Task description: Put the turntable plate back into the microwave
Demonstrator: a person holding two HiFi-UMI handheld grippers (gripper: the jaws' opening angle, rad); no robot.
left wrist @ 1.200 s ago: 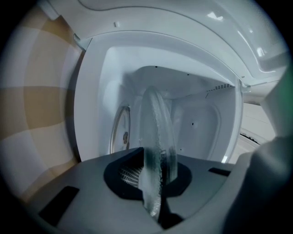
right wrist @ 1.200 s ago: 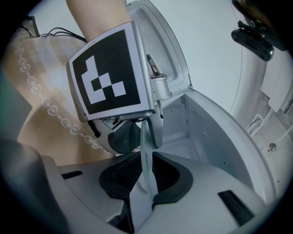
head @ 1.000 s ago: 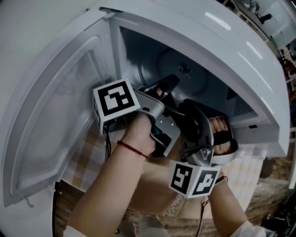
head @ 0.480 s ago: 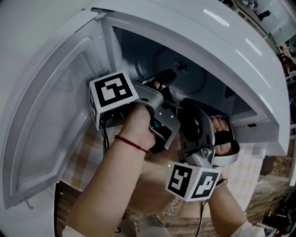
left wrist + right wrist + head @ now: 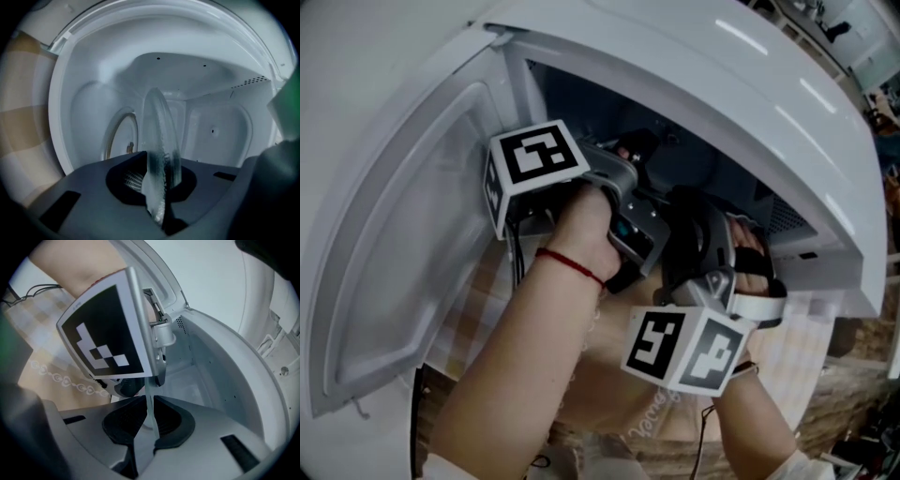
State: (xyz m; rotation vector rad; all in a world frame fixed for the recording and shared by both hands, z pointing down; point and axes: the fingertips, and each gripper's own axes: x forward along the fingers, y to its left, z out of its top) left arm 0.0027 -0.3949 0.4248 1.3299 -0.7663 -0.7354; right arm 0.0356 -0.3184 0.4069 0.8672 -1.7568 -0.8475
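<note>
Insertion is in hand: the left tongs (image 5: 159, 180) and right tongs (image 5: 150, 425) are each clamped on the rim of the turntable plate (image 5: 161, 131). It hangs between them, partly inside the open microwave (image 5: 703, 66), clear of its floor. Next, I'd judge, centre it over the floor hub (image 5: 130, 148) and lower gently.

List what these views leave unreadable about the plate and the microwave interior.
- Left gripper view: turntable plate edge-on; left claw hides its near rim.
- Right gripper view: left claw's marker cube covers most of the plate.
- Head view: left hand, right hand and both claws block plate and microwave floor.
</note>
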